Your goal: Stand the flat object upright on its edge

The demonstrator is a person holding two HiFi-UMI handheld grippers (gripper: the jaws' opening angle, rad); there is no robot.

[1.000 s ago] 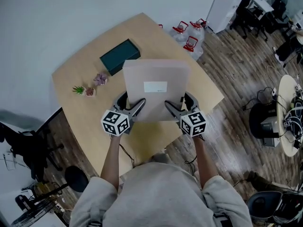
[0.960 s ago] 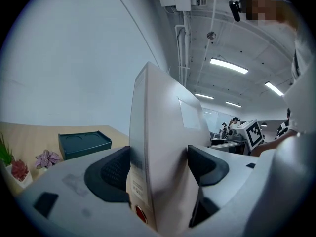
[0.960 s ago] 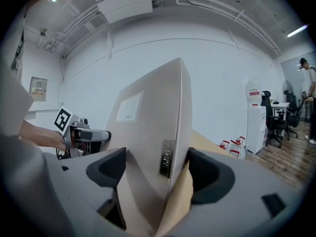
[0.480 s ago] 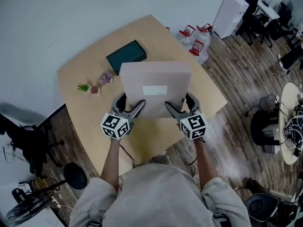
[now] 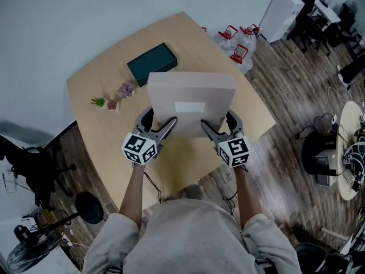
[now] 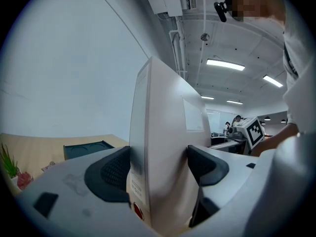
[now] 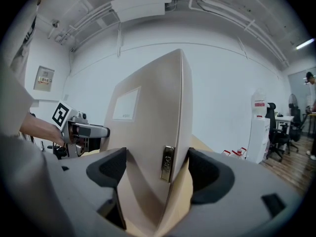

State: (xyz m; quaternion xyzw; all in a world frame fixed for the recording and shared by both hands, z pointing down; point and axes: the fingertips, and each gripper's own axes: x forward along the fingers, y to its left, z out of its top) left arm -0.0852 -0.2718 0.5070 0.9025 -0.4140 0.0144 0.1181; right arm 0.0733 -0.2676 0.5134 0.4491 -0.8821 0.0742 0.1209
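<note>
Grey plastic jaws of my left gripper (image 6: pixel 158 164) are clamped on the near left corner of the flat beige cardboard box (image 5: pixel 191 90), with a pad pressed to each face. The right gripper (image 7: pixel 155 167) does the same on the near right corner, with a small brass-coloured clasp (image 7: pixel 168 163) on the box edge sitting between its pads. So the box is held at both lower corners, over the middle of the table.

Change over the last second: very little. Both grips are on the same corners as before. The box sits a shade further right in head view, with about the same tilt. Its broad face with the white label (image 5: pixel 188 107) still points up at me. Both gripper views show it rising steeply against wall and ceiling.

For the task, the tip-up looks mostly done and I'm holding before set-down. The lower edge is hidden behind the grippers, so I can't tell if it touches the light wooden table (image 5: pixel 102 79) or hangs just above it. That edge needs to be seated flat before either jaw lets go, or the box will likely flop back down.

Past the box, a dark green rectangular box (image 5: pixel 151 64) lies just behind its far left corner. Small potted plants (image 5: pixel 108 103) stand to the left, apart from it. Clear water jugs with red handles (image 5: pixel 239 39) are on the floor beyond the table.
</note>
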